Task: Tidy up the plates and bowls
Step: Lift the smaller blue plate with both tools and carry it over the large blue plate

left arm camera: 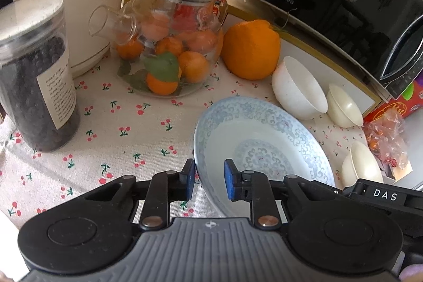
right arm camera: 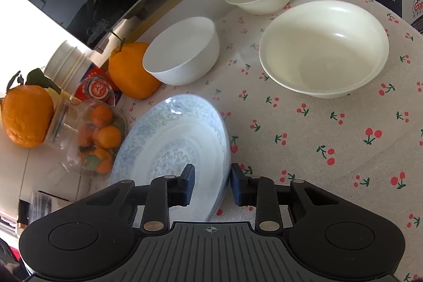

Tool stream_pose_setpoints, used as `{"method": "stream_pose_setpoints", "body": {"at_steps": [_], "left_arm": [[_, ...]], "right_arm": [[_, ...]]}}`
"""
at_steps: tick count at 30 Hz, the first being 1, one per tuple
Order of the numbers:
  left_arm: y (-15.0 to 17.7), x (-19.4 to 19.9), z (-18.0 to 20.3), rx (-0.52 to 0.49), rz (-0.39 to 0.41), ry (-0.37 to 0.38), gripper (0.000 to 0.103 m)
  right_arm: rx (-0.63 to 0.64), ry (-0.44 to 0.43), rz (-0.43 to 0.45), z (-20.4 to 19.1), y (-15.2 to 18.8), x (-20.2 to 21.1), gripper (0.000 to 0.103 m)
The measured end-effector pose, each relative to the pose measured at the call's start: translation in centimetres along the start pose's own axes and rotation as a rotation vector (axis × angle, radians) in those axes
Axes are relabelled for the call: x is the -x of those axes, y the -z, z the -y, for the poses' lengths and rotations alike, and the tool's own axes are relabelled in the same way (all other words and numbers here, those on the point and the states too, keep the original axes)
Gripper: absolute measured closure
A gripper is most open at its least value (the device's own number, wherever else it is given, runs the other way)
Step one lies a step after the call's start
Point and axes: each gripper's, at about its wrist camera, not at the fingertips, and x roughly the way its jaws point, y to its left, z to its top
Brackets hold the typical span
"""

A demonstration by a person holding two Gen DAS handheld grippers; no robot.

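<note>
Cherry-print tabletop (right arm camera: 330, 128), cluttered. Patterned plate (left arm camera: 264, 147) tilted near centre, rim clamped by left gripper (left arm camera: 208, 181) and right gripper (right arm camera: 211, 183), fingers narrow. Risk: uneven lift, glazed rim slips, plate strikes white bowl (right arm camera: 182, 54).

One plate (right arm camera: 169, 139), three bowls (right arm camera: 323, 49).

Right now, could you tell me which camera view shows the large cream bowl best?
The right wrist view: the large cream bowl sits whole and upright on the cherry-print cloth. The left wrist view shows only a sliver at the edge.
</note>
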Motion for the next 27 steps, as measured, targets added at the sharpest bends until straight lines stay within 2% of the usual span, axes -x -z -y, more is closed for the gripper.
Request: {"method": "stream_pose_setpoints", "body": {"at_steps": [8,19,27], "left_arm": [[-0.2,1.3,0.3,-0.029,0.034,0.011,0.082],[0.3,2.6,-0.1,-0.01,0.011,0.037,0.082],[0.9,5.2,0.3,-0.045,0.052,0.053,0.082]], "right_arm": [[0.062,-0.021,0.016,-1.3,-0.2,1.7,0.075],[0.106,-0.011,0.017,-2.2,0.6,3.7,0.074],[0.148,-0.013,0.019,-2.7,1.6,6.2,0.074]]}}
